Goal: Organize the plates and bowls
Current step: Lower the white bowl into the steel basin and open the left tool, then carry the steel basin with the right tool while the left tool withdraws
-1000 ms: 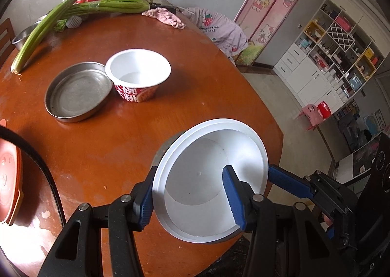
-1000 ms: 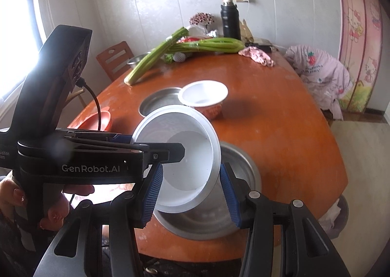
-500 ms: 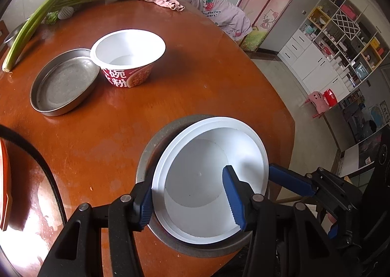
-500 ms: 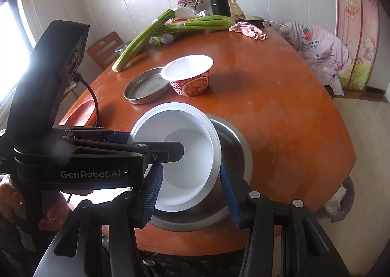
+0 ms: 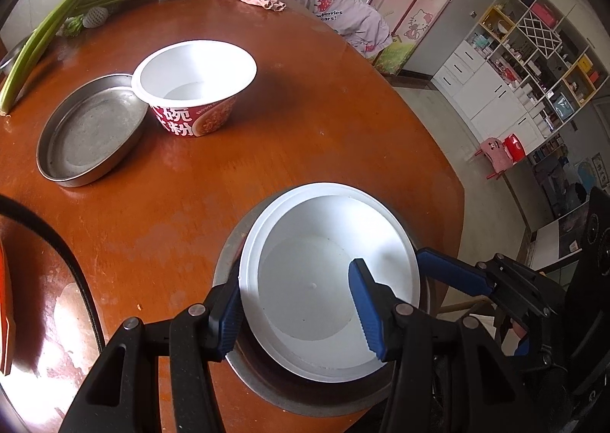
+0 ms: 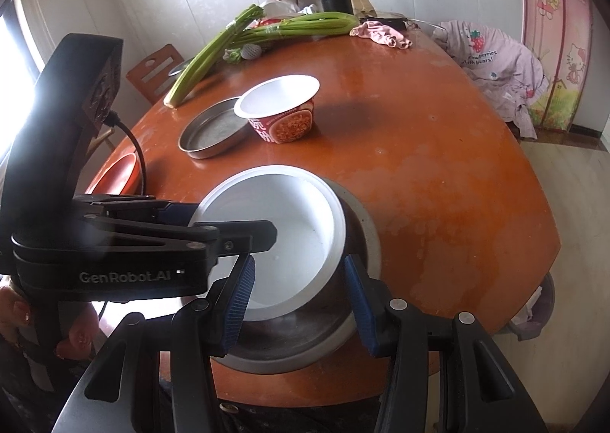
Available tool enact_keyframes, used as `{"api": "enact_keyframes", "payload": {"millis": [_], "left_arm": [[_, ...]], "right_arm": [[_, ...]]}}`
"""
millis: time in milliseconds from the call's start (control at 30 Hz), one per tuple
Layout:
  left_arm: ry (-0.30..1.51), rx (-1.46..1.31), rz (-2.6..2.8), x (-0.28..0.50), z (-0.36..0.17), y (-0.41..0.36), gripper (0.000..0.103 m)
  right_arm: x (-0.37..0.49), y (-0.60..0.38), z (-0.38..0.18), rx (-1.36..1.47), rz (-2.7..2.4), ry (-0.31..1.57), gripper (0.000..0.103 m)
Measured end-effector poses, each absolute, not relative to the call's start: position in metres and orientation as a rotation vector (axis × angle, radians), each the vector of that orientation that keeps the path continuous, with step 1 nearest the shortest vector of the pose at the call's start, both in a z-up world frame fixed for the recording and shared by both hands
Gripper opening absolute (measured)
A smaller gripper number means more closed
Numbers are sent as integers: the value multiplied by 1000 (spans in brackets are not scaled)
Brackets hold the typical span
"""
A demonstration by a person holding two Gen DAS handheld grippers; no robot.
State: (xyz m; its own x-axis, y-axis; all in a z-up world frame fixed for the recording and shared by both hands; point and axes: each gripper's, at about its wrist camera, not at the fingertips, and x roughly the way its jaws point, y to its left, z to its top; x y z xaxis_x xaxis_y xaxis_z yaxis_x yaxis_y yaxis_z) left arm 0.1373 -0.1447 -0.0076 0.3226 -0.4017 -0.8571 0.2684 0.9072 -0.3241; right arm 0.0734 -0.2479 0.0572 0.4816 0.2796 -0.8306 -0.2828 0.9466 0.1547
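A white bowl (image 5: 328,280) was gripped at its rim by the left gripper (image 5: 301,303), one blue finger (image 5: 364,307) inside and the other outside its wall. The bowl was seen tilted within a steel basin (image 6: 324,337) at the near edge of the round wooden table (image 5: 305,127). The right gripper (image 6: 299,303) was held open above the basin's near rim, gripping nothing. Toward the table's middle, a red noodle bowl (image 5: 196,89) was set touching a flat steel pan (image 5: 89,131). Celery stalks (image 6: 267,32) were laid along the far edge.
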Motion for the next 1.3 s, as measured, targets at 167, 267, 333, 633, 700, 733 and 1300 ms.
{"api": "enact_keyframes", "payload": {"millis": [167,267,333,633,700,733,1300], "left_arm": [[1155,-140,-456,138,-6,-141,52],[1144,-144,-464,137,-3,-138,52],[1133,-153,-470,135,-1,-134,52],[1098,-196,-458,130,7,-111,52],[1094,-211,-453,130,7,-105,52],[1096,-214,-446,130,7,-104,52],[1062,-255,-340,136,9,-67,56]], "right_arm": [[77,-248,60,-10,333,1007,51],[79,-246,59,-14,328,1011,51],[81,-246,58,-19,319,1017,51],[83,-248,62,-15,298,1007,51],[83,-248,64,-13,296,1002,51],[84,-248,64,-12,296,1003,51],[104,-235,75,-27,312,984,51]]}}
